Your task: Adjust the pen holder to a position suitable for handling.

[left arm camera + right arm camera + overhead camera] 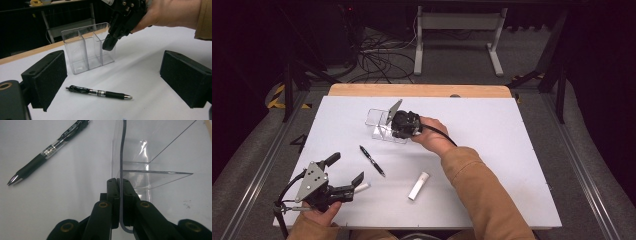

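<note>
the right gripper (120, 187) is clamped on an end wall of the clear organizer (87, 50). the organizer stands upright, long axis slanting across the table. left gripper (112, 80) gapes empty.

From my seat I see a white desk (492, 130) with a bare wooden strip (419, 90) along its far edge. A clear plastic organizer (379, 125) with three compartments stands upright on the desk toward the far middle. Nearer to me, a black pen (372, 161) lies flat on the white surface, slanted, apart from the organizer. A short white tube (418, 186) lies to the pen's right, and another small white piece (362, 187) lies near the front left.
</note>
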Motion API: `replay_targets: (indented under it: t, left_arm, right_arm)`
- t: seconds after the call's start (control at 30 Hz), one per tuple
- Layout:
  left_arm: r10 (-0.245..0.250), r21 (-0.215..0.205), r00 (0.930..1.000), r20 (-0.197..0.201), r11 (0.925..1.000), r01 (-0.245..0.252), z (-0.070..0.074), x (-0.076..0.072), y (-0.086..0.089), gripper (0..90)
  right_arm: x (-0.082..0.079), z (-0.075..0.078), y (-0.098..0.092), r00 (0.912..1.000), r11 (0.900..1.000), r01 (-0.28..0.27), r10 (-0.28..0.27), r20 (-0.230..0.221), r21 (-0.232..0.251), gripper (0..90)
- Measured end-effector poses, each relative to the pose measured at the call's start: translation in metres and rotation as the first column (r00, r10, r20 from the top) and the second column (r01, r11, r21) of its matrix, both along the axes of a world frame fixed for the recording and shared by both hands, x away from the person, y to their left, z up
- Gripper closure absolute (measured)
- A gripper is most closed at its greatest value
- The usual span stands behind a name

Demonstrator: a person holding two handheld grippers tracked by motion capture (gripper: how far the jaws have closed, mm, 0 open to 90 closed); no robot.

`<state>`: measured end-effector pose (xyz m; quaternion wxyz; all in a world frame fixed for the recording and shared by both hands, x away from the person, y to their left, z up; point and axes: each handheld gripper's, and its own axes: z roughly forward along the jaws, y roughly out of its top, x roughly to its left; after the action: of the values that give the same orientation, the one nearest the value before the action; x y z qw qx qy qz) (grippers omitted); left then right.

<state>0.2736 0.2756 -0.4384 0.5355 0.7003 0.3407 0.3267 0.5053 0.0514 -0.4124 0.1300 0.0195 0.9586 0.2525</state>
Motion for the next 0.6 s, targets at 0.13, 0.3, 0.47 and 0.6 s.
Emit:
replay_targets:
  t: [0.13,0.3,0.47,0.6]
  left_arm:
    - [0.001,0.000,1.0000,0.000,1.0000,-0.001,0.000,0.000,0.000,7.9]
    - [0.001,-0.001,1.0000,-0.004,1.0000,-0.001,0.000,-0.001,-0.002,7.9]
    - [-0.001,0.000,1.0000,-0.001,1.0000,0.001,0.000,0.000,-0.003,7.9]
    - [-0.005,0.005,1.0000,-0.004,1.0000,0.005,-0.001,0.000,-0.005,7.9]
  right_arm:
    - [-0.004,0.010,-0.012,0.9998,1.000,-0.001,0.001,-0.020,0.006,87.6]
    - [-0.012,0.027,-0.036,0.9985,0.999,-0.046,0.047,-0.030,0.021,87.3]
    - [-0.018,0.032,-0.054,0.9972,0.997,-0.065,0.066,-0.037,0.032,87.3]
    - [-0.022,0.031,-0.072,0.9954,0.997,-0.076,0.078,-0.055,0.033,87.3]
